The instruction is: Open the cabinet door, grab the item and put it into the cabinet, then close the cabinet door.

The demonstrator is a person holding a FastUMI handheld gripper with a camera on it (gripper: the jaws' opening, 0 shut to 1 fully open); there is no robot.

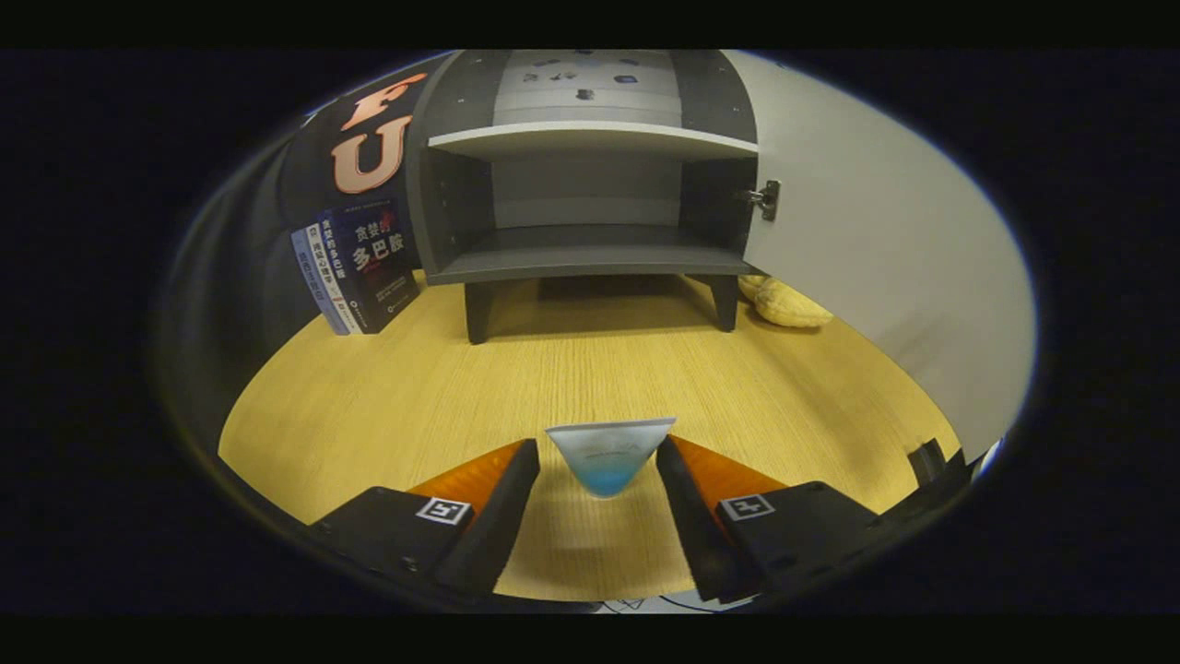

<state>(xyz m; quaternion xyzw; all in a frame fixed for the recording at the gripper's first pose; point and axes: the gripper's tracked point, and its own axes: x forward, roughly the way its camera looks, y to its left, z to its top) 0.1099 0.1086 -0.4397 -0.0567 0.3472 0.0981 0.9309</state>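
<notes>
A small item (608, 458), pale on top and blue at its pointed lower end, sits between my two fingertips. My gripper (597, 454) is shut on it, and both fingers press its sides. It hangs a little above the wooden table (387, 397), which carries its shadow. Beyond the fingers stands a dark grey cabinet (590, 263) on short legs. Its door (867, 240) is swung wide to the right. The lower compartment and the light shelf (590, 138) above it hold nothing.
Several books (359, 267) lean upright against the cabinet's left side. A yellow soft object (788, 304) lies on the table behind the open door, by the cabinet's right leg. A metal hinge (765, 198) sticks out at the door's inner edge.
</notes>
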